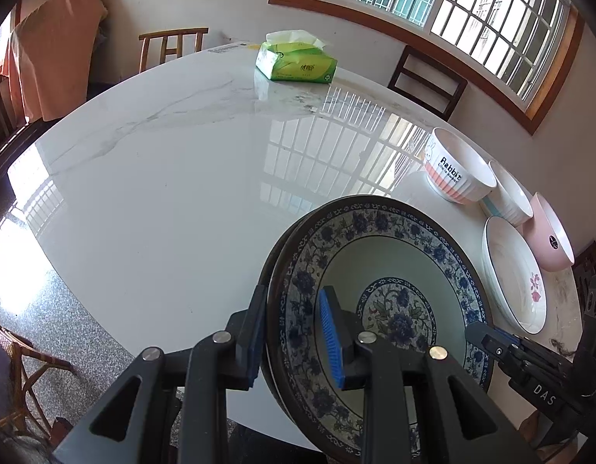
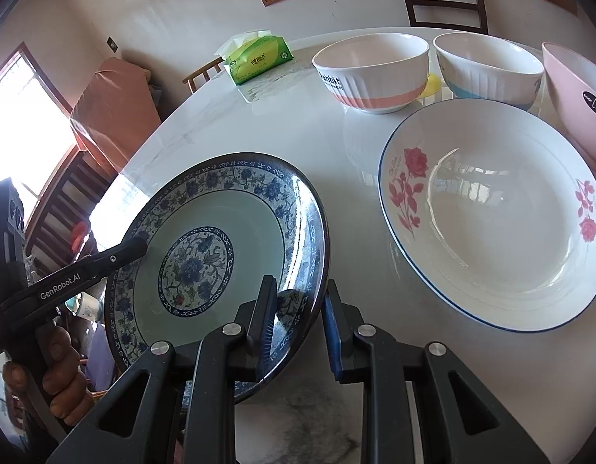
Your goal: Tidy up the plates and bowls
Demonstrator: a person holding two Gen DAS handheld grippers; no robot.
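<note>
A blue-and-white floral plate (image 1: 390, 270) (image 2: 228, 208) is held tilted above the near edge of the white marble table (image 1: 181, 201). My left gripper (image 1: 296, 342) straddles its left rim, one finger on each face. My right gripper (image 2: 298, 328) straddles its right rim the same way; it also shows in the left wrist view (image 1: 491, 342). A white plate with red roses (image 2: 491, 212) (image 1: 514, 274) lies flat to the right. Behind it stand a white "Rabbit" bowl with a pink band (image 2: 371, 73) (image 1: 458, 168), a white bowl with a blue band (image 2: 487, 67) and a pink bowl (image 2: 576, 92) (image 1: 549, 232).
A green tissue pack (image 1: 296, 62) (image 2: 257, 58) lies at the table's far side. Wooden chairs (image 1: 427, 81) stand around the table, one draped with an orange cloth (image 1: 54, 50). A window (image 1: 433, 4) lines the far wall. A speckled floor (image 1: 65, 340) lies below left.
</note>
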